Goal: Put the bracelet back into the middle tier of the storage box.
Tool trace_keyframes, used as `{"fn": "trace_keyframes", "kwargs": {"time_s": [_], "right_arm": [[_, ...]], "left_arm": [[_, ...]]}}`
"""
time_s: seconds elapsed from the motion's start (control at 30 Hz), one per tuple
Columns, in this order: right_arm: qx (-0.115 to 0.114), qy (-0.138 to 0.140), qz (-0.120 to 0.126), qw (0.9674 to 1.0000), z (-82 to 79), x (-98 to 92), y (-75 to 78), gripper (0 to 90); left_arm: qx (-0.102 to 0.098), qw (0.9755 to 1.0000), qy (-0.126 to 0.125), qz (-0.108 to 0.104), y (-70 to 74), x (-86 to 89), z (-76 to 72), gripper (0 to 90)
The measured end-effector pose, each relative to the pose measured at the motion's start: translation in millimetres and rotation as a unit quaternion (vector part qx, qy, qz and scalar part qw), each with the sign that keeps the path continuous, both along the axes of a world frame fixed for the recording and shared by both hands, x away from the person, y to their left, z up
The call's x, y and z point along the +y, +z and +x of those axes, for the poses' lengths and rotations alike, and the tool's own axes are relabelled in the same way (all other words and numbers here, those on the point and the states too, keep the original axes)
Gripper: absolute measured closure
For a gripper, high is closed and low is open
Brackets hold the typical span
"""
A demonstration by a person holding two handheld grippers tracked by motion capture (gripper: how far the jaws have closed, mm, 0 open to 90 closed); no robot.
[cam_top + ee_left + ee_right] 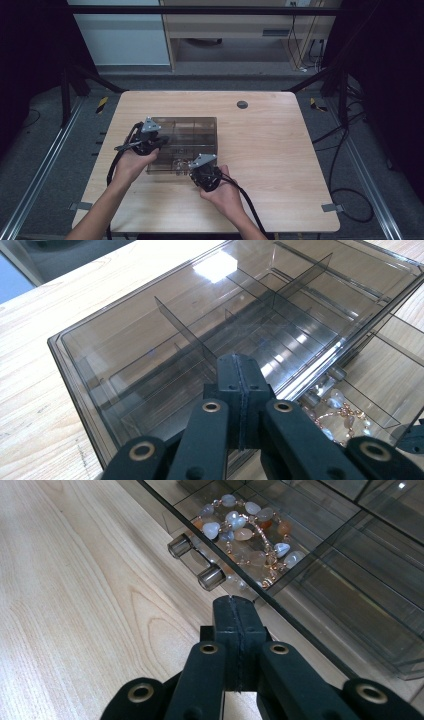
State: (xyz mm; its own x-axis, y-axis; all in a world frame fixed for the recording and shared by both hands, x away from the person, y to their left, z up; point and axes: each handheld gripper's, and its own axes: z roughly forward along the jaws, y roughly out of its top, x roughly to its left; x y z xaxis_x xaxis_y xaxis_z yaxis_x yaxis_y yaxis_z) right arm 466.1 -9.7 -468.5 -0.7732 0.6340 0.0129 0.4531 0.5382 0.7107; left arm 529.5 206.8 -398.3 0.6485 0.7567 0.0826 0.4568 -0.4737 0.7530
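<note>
A smoky see-through compartment box lies on the left half of the wooden table. Thin dividers split its inside. A bead bracelet of pale stones and gold links lies in a front compartment, and the left gripper view has this bracelet at lower right. Two small metal cylinders stick out at the box's front edge. My left gripper is shut and empty at the box's left side, its tip over the box's edge. My right gripper is shut and empty just before the front edge, near the cylinders.
A dark round grommet sits near the table's far edge. Bare wood spreads to the right of the box. Black cables trail over the floor at right, and metal frame rails run along both sides.
</note>
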Motion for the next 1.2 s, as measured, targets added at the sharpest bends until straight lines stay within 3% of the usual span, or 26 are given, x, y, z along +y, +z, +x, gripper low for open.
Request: {"fn": "trace_keyframes", "kwargs": {"time_s": [1.2], "right_arm": [[-0.001,-0.009,-0.005,1.0,18.8,2.9,3.5,90.0]], "left_arm": [[-0.001,1.0,-0.004,-0.001,-0.3,-4.2,-0.4,89.5]]}}
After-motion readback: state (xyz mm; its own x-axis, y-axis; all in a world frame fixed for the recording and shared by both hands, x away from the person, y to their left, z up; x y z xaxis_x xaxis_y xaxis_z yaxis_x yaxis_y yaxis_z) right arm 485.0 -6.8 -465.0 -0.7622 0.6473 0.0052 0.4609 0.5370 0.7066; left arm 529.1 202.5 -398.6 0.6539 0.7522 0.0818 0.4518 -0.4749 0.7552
